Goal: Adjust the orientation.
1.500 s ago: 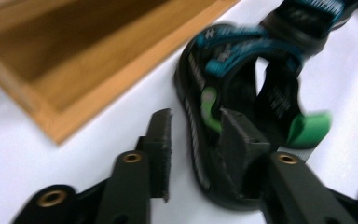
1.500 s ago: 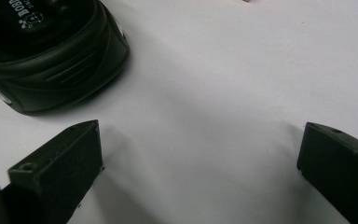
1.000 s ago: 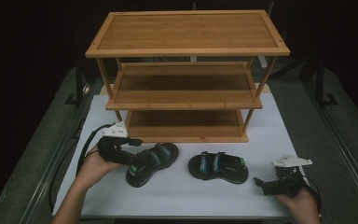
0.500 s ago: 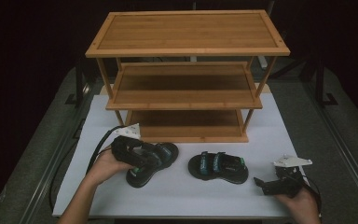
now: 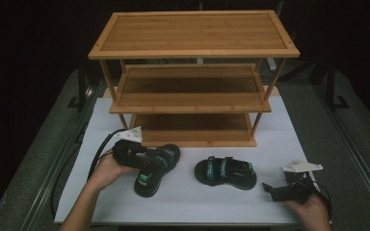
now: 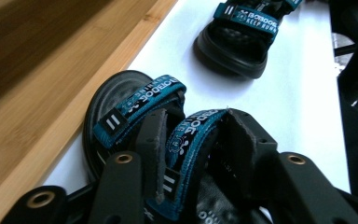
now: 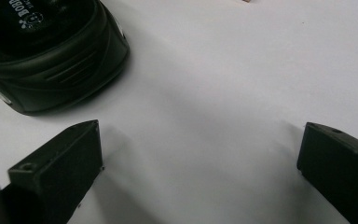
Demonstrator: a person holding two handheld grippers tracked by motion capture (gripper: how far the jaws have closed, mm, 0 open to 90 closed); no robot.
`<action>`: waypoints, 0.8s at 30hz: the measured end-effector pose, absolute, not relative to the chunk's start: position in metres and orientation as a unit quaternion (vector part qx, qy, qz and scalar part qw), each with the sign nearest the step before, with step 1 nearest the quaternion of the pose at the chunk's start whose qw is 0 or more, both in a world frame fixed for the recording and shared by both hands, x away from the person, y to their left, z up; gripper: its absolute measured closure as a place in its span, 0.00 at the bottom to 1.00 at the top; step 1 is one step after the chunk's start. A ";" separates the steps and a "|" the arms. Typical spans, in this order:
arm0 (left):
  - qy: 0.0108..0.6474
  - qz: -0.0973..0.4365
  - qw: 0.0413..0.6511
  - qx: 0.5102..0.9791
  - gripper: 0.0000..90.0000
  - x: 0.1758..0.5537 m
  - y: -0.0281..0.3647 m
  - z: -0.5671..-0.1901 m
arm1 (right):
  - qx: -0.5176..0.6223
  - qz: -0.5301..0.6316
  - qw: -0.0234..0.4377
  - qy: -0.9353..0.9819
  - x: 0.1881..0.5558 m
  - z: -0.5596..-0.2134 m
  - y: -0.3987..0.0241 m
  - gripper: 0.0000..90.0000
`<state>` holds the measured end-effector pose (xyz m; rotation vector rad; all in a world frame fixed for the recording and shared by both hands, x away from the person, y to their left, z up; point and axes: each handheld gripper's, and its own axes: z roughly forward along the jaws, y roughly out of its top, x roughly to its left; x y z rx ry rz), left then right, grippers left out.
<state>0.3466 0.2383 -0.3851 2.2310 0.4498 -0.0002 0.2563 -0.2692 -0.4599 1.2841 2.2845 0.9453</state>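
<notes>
Left gripper [image 6: 193, 154] has just been closing; its jaws now clamp the rear teal strap of the left sandal [image 5: 156, 163], one pad on each side of the strap, pressing the webbing. The left gripper view gives the contact detail: strap lettering squeezed between the pads, a second teal strap ahead over the black footbed, the wooden base board of the shoe rack [image 5: 192, 62] running along the left edge. High view gives the layout instead: that sandal lies on the white table mat [image 5: 279, 125] just in front of the rack's bottom shelf, toe pointing toward the rack, heel end toward the person. Left hand [image 5: 108, 168] comes in from the bottom left, wrapped round the gripper body, gripper about level and aimed right across the sandal, cable looping back behind it. Second sandal [image 5: 226, 172] lies flat to the right, apart from the first. Right gripper [image 5: 270, 188] has its jaws wide apart with bare mat between them; the right gripper view shows the second sandal's black end at top left, near but not touching. Right hand [image 5: 313, 209] rests low at the table's front right, gripper pointing left toward that sandal.
</notes>
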 end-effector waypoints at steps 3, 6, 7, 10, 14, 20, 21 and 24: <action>0.179 0.010 0.413 0.893 0.75 0.346 0.239 -0.385 | 0.454 0.334 0.177 0.807 0.256 -0.460 -0.269 0.00; 0.187 0.021 0.408 0.893 0.80 0.344 0.239 -0.384 | 0.454 0.334 0.177 0.807 0.256 -0.460 -0.269 0.00; 0.187 0.026 0.408 0.893 0.80 0.344 0.239 -0.384 | 0.454 0.334 0.177 0.807 0.256 -0.460 -0.269 0.00; 0.186 0.034 0.408 0.893 0.81 0.342 0.239 -0.382 | 0.454 0.334 0.177 0.807 0.256 -0.460 -0.269 0.00; 0.187 0.033 0.428 0.883 0.81 0.340 0.238 -0.376 | 0.454 0.334 0.177 0.807 0.256 -0.460 -0.269 0.00; 0.175 0.031 0.425 0.888 0.81 0.337 0.223 -0.368 | 0.454 0.334 0.177 0.807 0.256 -0.460 -0.269 0.00; 0.175 0.032 0.425 0.887 0.81 0.336 0.219 -0.368 | 0.454 0.334 0.177 0.807 0.256 -0.460 -0.269 0.00; 0.170 0.028 0.419 0.892 0.81 0.335 0.207 -0.370 | 0.454 0.334 0.177 0.807 0.256 -0.460 -0.269 0.00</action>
